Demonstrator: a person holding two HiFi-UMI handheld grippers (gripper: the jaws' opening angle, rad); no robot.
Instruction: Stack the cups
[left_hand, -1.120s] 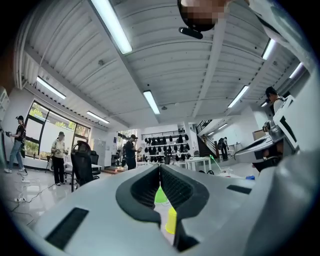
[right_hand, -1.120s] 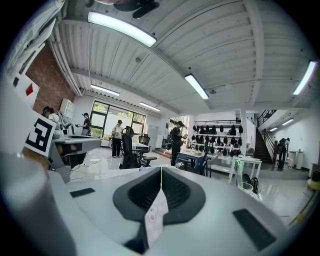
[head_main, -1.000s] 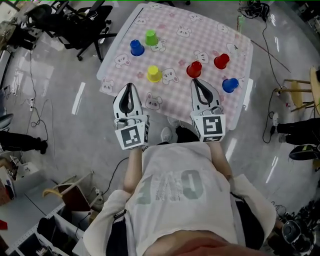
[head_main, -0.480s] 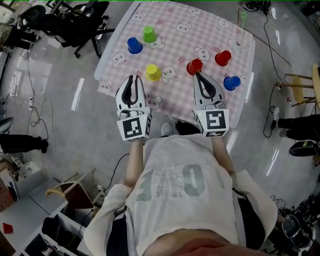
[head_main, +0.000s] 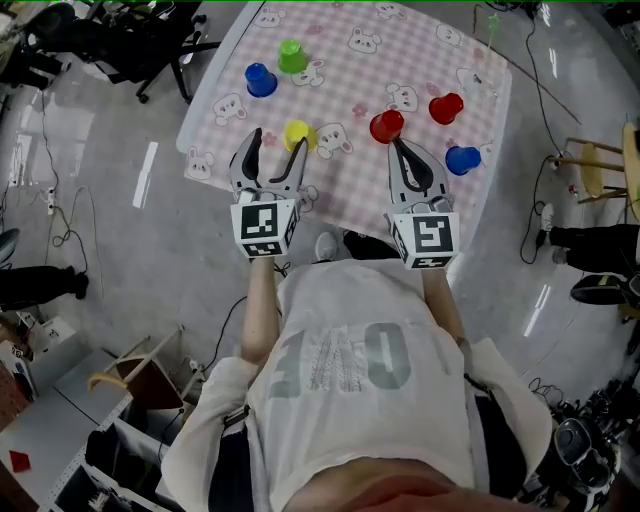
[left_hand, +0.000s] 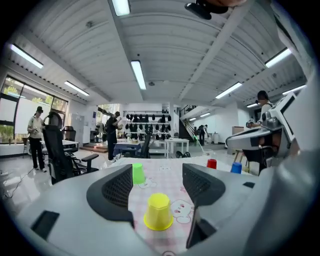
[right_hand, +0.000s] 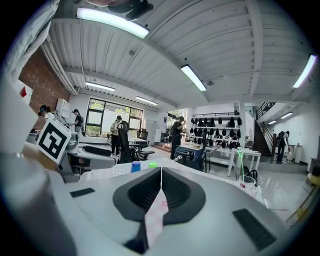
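Note:
Six upturned cups stand on the pink checked table (head_main: 350, 75): a yellow cup (head_main: 294, 131), a green cup (head_main: 292, 55), a blue cup (head_main: 260, 78), two red cups (head_main: 386, 126) (head_main: 446, 107) and a second blue cup (head_main: 462, 159). My left gripper (head_main: 277, 141) hovers at the near edge with its jaws opening wide; the yellow cup (left_hand: 158, 212) sits just ahead of them, untouched. The left gripper view also shows the green cup (left_hand: 137, 173) farther back. My right gripper (head_main: 396, 145) is shut and empty, its tip just short of the nearer red cup.
Office chairs (head_main: 130, 40) stand left of the table on the grey floor. Cables (head_main: 545, 90) trail on the right. A person's dark shoes (head_main: 590, 260) are at the far right. Shelving and a wooden stool (head_main: 130, 370) lie behind me at lower left.
My left gripper's jaws have gone from shut to wide apart. Both grippers have moved forward towards the cups, the left one up to the yellow cup.

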